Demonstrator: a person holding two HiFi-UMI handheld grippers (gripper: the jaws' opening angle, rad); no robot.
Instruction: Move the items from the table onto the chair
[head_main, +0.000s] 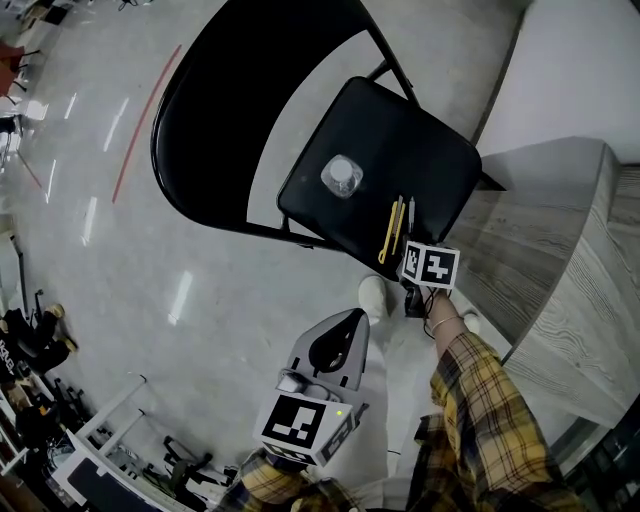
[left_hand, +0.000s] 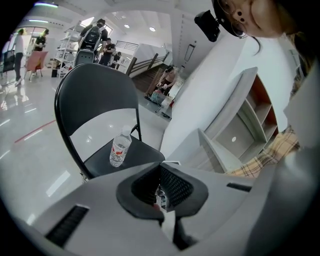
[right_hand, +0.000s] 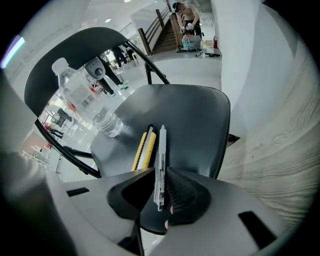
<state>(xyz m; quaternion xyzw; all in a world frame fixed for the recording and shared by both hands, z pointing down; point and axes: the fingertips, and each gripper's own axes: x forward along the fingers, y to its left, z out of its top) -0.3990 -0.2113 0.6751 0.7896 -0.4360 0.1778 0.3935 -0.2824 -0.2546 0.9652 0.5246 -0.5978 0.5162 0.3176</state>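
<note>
A black folding chair stands on the shiny floor, its seat facing me. On the seat a clear water bottle stands upright, also visible in the left gripper view and the right gripper view. A yellow utility knife lies near the seat's front edge. Just right of it is a clear pen. My right gripper points steeply down over that edge, its pads on the pen's rear end, beside the knife. My left gripper hangs lower, short of the chair, shut and empty.
A grey wood-grain table runs along the right, close to the chair's seat. A white wall rises behind it. My shoe is on the floor below the seat edge. Shelving and distant people show in the left gripper view.
</note>
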